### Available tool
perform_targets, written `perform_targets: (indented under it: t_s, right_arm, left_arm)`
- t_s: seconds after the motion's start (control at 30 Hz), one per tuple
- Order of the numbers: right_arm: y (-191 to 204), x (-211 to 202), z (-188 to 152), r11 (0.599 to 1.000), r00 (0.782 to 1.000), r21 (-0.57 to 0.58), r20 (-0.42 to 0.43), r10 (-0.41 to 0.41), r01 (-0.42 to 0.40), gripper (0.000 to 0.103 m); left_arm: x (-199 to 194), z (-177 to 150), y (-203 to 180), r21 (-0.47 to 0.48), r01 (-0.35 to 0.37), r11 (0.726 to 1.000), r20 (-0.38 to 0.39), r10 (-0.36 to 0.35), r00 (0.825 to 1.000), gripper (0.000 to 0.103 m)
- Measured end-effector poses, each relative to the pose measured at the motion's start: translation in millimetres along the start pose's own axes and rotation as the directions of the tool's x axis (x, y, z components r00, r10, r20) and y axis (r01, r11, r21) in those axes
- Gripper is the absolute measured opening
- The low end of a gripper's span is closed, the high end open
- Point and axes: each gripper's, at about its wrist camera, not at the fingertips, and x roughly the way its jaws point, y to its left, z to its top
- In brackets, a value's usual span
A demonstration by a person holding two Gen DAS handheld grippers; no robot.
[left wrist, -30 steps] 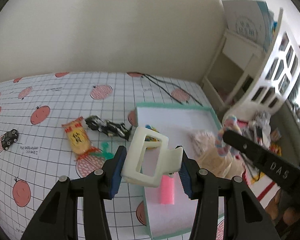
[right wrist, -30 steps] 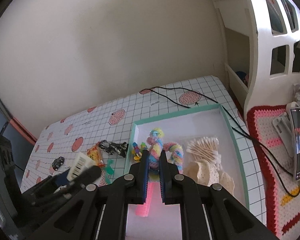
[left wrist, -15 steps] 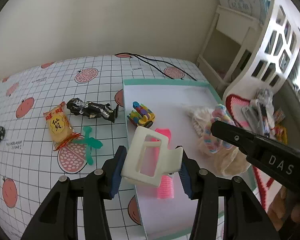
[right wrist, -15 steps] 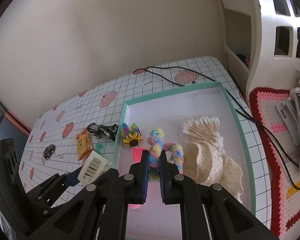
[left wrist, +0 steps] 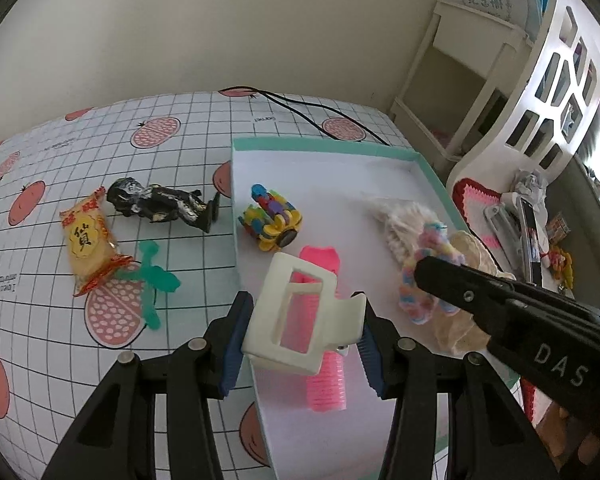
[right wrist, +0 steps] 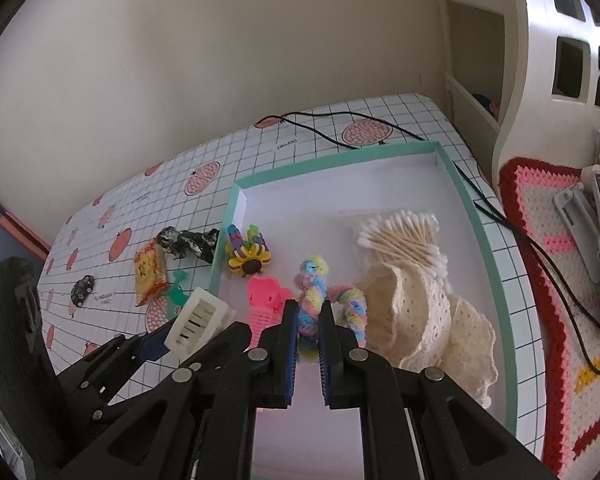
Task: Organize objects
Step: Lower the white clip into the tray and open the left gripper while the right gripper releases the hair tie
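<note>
Cream hair claw clip (left wrist: pixel 300 320) is held crosswise between the blue pads of the left tongs (left wrist: pixel 302 330), above the near left edge of the teal-rimmed tray (left wrist: pixel 324 146) and over the pink comb (left wrist: pixel 326 376) lying inside it. The step in hand is judged to be the drop into the tray: the clip is best carried a little further over the white floor, clear of the rim, lowered close, and only then released, so that it does not bounce out onto the worktop (left wrist: pixel 100 148). The right tongs (right wrist: pixel 309 354) are nearly closed with nothing gripped, poised over the pastel braided scrunchie (right wrist: pixel 320 300). Cotton swabs (right wrist: pixel 400 240) and the cream lace cloth (right wrist: pixel 420 312) are shown plainly only in the right view; the snack packet (left wrist: pixel 86 240) and black figure (left wrist: pixel 160 204), not yet tidied, are clearer in the left.
</note>
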Motion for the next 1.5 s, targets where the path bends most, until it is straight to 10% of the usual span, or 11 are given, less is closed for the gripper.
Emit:
perform_targets:
  t_s: [1.1,1.5]
  right_arm:
    - [-12,18,-7,0.999,0.998,0.039,-0.054,-0.027,0.029,0.011]
    - [-21,10,-2,0.995,0.999,0.103,-0.033,0.005,-0.001,0.029]
  left_arm:
    - [7,-3,-6,0.046,-0.019,0.999,-0.066,0.022,0.998,0.052]
    - [-9,6,-3,0.048,0.006,0.999,-0.043,-0.004,0.999,0.053]
